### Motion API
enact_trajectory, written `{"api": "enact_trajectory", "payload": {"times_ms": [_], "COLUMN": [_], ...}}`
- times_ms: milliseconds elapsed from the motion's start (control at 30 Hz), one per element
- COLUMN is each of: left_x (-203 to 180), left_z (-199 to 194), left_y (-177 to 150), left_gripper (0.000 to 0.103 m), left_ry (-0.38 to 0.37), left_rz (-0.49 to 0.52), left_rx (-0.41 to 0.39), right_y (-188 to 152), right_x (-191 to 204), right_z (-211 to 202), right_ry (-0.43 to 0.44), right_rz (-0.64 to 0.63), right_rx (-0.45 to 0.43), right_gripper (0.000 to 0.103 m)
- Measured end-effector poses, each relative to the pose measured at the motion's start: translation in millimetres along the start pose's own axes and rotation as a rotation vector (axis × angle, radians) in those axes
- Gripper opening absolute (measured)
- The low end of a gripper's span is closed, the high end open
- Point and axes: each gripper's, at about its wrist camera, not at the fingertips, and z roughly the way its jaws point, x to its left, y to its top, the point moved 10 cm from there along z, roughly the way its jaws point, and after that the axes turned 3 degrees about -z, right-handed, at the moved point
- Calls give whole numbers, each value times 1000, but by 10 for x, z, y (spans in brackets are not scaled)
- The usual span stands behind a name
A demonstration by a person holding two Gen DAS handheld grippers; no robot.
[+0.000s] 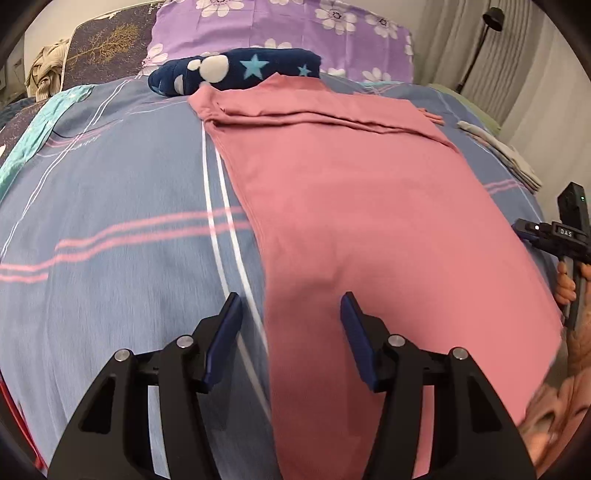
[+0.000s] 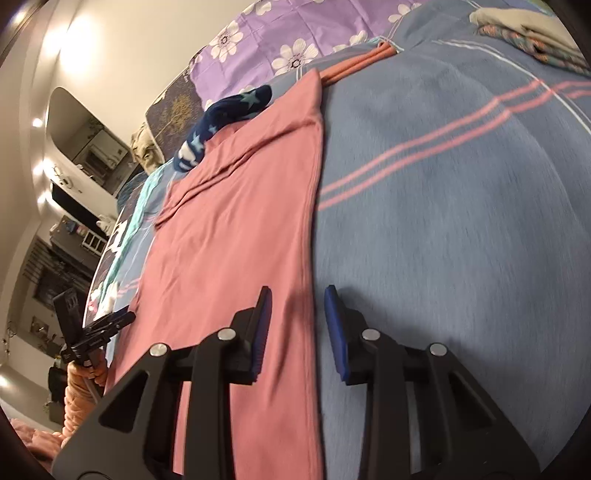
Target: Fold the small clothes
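The garment (image 1: 369,221) is plain dusty pink. The bedcover (image 1: 110,184) under it is grey-blue with thin white lines and paired pink stripes. At the bed's far edge a navy cloth (image 1: 236,70) carries pale blue stars and white dots. The pillow (image 1: 280,33) behind is lilac with white daisies. Both grippers (image 1: 291,306) (image 2: 297,299) are black with blue pads (image 2: 334,321).

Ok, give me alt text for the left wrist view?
The left hand-held gripper hangs open over the near left edge of a pink garment laid flat on a blue striped bedspread. A navy star-print item lies beyond it.
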Motion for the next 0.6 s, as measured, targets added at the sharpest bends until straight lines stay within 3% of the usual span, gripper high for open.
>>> {"api": "enact_trajectory", "payload": {"times_ms": [433,600], "left_x": [-128,-184], "left_z": [-453,-618], "left_y": [-530,-711], "left_gripper": [56,56], "left_ry": [-140,-258], "left_rz": [-59,-93], "left_rx": [-36,-59], "right_y": [-727,-862], "right_x": [83,189], "right_z": [-528,-572], "right_ry": [82,116], "right_rz": [3,0], "right_rx": [21,42], "right_gripper": [30,30]}}
